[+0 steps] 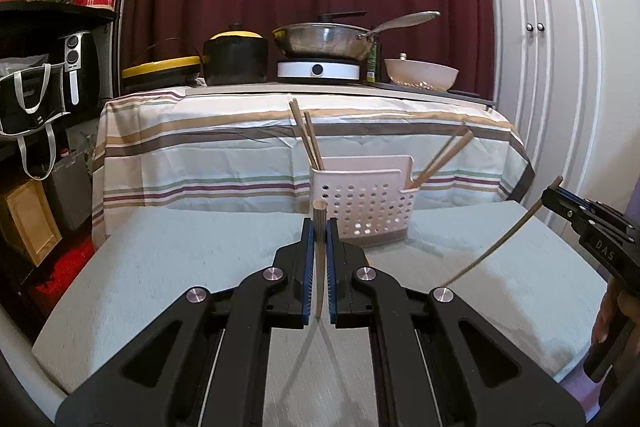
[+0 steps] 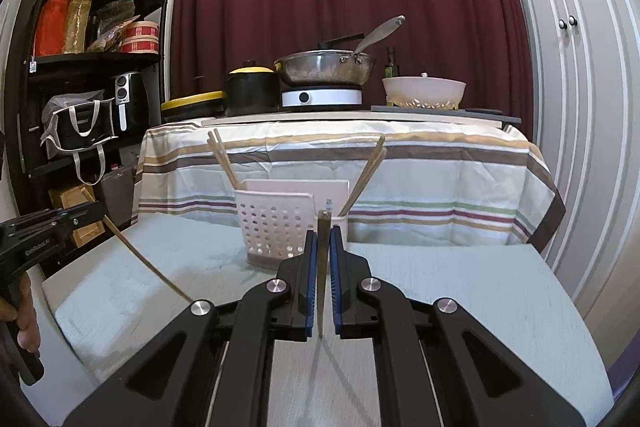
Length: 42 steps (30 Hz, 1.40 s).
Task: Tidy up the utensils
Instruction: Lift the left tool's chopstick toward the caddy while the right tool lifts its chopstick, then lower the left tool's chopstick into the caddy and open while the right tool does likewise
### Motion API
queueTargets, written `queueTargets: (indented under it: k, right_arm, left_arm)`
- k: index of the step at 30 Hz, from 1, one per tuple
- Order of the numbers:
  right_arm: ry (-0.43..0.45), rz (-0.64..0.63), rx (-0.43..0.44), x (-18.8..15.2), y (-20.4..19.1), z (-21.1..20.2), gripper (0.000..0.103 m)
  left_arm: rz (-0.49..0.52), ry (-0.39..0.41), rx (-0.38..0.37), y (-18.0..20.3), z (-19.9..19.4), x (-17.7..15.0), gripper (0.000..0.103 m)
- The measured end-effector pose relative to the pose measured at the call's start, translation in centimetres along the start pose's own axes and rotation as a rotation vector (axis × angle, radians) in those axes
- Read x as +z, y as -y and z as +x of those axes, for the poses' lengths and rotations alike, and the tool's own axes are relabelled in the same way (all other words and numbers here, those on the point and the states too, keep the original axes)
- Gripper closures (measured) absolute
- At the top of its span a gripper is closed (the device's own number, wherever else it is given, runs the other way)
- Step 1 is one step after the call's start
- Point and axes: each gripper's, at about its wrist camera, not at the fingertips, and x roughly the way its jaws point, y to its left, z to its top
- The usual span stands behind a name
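A white perforated utensil holder (image 1: 362,203) (image 2: 276,223) stands on the pale table (image 1: 160,267). Two wooden chopsticks (image 1: 308,139) lean left out of its left compartment, and two more (image 1: 440,157) lean right out of its right one. My left gripper (image 1: 319,227) is shut on a single chopstick (image 1: 319,267), held above the table just in front of the holder. My right gripper (image 2: 323,239) is shut on another chopstick (image 2: 322,287), in front of the holder's right side. Each wrist view shows the other gripper (image 1: 550,195) (image 2: 98,213) with its chopstick slanting down.
Behind stands a table under a striped cloth (image 1: 240,147) with a black pot (image 1: 236,59), a wok on a white cooker (image 1: 320,39) and a white bowl (image 1: 420,75). Dark shelves (image 2: 92,67) fill the left; white cupboard doors (image 1: 540,47) are on the right.
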Motion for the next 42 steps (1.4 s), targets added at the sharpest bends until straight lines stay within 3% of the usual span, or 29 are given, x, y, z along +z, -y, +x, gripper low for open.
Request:
queueTargets:
  k: [21,42]
  right_arm:
    - [0.028,0.043,0.065,3.5,0.8,3.0,0.096]
    - [0.267,-0.004,0.1,12.8,0.8,6.4,0.096]
  left_arm:
    - [-0.01,0.041,-0.043,-0.8,3.3,4.2,0.097]
    - [0.03,0.237,-0.088,0.7,5.5,13.9,0.097]
